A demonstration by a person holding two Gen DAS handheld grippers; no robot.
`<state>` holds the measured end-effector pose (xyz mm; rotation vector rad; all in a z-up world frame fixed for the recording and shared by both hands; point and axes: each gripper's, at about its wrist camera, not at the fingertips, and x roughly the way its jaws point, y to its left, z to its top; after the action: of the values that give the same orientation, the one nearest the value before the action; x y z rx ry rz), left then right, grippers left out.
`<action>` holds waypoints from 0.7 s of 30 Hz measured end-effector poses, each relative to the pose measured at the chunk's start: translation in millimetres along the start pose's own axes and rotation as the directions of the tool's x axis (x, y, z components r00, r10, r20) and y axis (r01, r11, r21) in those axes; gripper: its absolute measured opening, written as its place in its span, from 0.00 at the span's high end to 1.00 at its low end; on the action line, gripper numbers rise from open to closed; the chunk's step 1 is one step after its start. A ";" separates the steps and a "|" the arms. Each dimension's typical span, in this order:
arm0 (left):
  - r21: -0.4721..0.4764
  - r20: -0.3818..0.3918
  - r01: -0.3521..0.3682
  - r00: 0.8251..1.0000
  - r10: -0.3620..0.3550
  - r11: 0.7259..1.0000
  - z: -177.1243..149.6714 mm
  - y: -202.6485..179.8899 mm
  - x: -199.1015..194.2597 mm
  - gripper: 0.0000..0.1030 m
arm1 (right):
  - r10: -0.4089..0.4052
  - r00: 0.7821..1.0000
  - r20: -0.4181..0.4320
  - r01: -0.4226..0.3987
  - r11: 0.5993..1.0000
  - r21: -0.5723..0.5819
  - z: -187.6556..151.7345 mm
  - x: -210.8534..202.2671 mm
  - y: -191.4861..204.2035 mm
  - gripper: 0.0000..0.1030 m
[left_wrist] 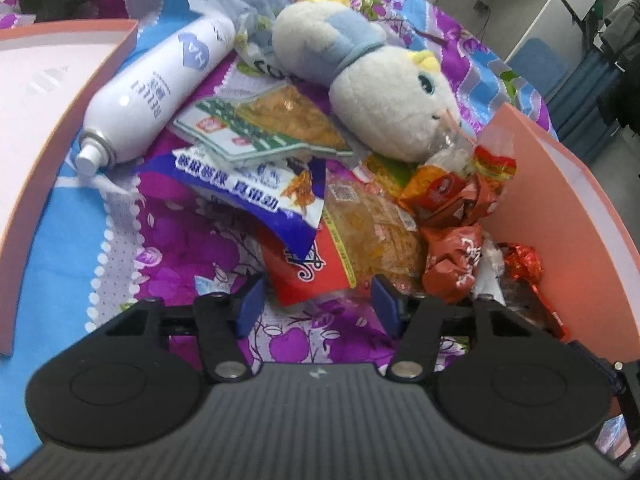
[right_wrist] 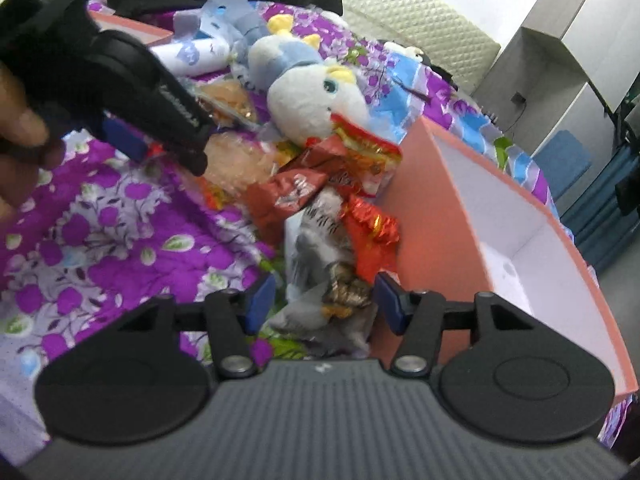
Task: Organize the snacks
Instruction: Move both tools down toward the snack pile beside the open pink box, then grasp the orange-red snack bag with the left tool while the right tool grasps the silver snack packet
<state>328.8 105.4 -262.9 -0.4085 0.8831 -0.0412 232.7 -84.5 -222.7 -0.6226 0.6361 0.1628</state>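
On purple floral bedspread (left_wrist: 168, 248), snack packets (left_wrist: 360, 224) piled btw two pink boxes; print mostly Chinese, unreadable. Left tongs (left_wrist: 318, 304) apart, straddling red-edged packet (left_wrist: 312, 276). Right tongs (right_wrist: 326, 302) apart round grey packet (right_wrist: 320, 240); contact unclear. White spray can (left_wrist: 152, 92), blue lettering illegible.

Left box (left_wrist: 36, 128) cropped; hand (right_wrist: 20, 148) blurred.

A home bedroom — floral quilt (left_wrist: 168, 248), plush toy (left_wrist: 376, 92), wardrobe (right_wrist: 560, 52) behind.
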 end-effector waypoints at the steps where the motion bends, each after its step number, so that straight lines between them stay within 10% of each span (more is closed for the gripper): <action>1: -0.004 0.000 0.003 1.000 -0.003 1.000 -1.1 1.0 1.0 0.40 | -0.016 1.000 -0.004 0.016 1.000 -0.011 -1.1 2.7 2.3 0.45; 9: -0.035 -0.001 0.024 1.000 -0.024 0.999 -5.1 0.4 3.8 0.67 | -0.055 0.998 -0.026 0.054 0.997 -0.060 -4.5 31.9 7.3 0.47; 13: -0.027 0.008 0.032 0.999 -0.032 0.999 -5.0 -9.3 -1.5 0.86 | -0.039 0.999 -0.011 0.038 0.999 -0.025 -0.8 23.0 -2.5 0.66; 21: -0.048 0.039 0.009 0.999 -0.007 0.999 -17.2 -26.7 -36.4 0.94 | 0.044 0.999 -0.012 -0.043 0.998 0.045 -6.4 -2.2 -20.3 0.69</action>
<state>296.0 82.5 -235.8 -0.4569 0.8451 -0.0189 234.3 -104.5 -215.3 -0.5679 0.6642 0.1848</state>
